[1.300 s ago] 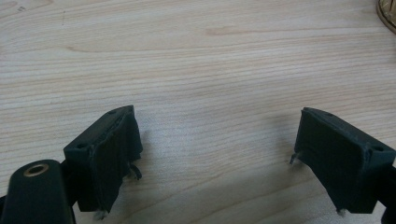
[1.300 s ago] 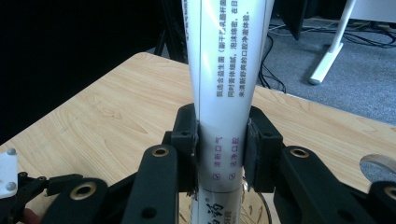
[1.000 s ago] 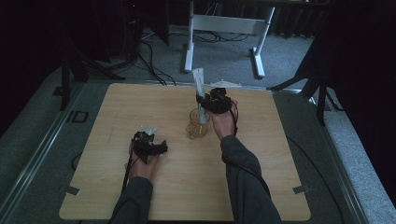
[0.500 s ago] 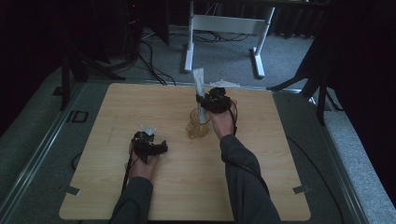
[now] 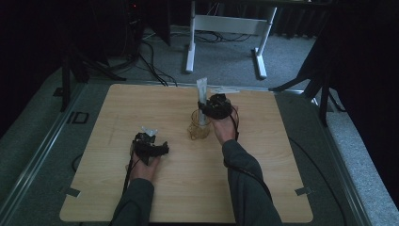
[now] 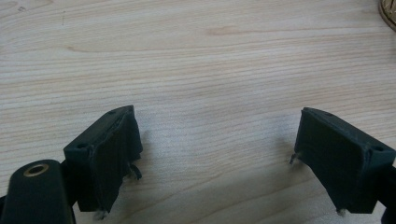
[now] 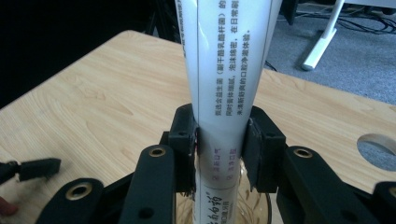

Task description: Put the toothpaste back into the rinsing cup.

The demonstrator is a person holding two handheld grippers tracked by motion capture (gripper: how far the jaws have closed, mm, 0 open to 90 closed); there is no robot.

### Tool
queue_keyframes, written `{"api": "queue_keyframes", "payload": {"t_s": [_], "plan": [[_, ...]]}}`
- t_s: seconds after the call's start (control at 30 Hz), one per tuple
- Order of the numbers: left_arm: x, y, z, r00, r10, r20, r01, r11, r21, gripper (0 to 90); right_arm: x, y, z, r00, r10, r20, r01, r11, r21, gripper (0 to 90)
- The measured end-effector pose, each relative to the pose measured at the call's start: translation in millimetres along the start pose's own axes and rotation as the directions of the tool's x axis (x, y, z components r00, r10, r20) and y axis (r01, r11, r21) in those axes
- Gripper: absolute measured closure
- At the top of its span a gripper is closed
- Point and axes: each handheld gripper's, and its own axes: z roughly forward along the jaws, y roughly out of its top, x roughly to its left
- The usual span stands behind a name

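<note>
Two grippers out: my left gripper point(image 5: 157, 149) rests on the table point(image 5: 282, 188), jaws wide apart, nothing between them. Farther off, my right gripper point(image 7: 218, 140) has been easing open around the white tube point(image 7: 224, 70), which stands upright in the glass cup point(image 5: 198, 129).

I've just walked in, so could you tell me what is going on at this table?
A person works with a gripper in each hand. The right gripper has a white tube between its jaws, upright in a glass cup; the jaws have just been opening. The left gripper rests open over the wooden table.
</note>
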Motion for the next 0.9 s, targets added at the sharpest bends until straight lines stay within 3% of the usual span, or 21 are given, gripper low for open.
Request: {"api": "queue_keyframes", "payload": {"t_s": [0.9], "plan": [[0.1, 0.0, -0.2, 1.0000, 0.002, 0.000, -0.002, 1.0000, 0.002, 13.0, -5.2, -31.9, 9.6, 0.9999, -0.007, -0.011, 0.008, 0.995, 0.095, 66.9]]}}
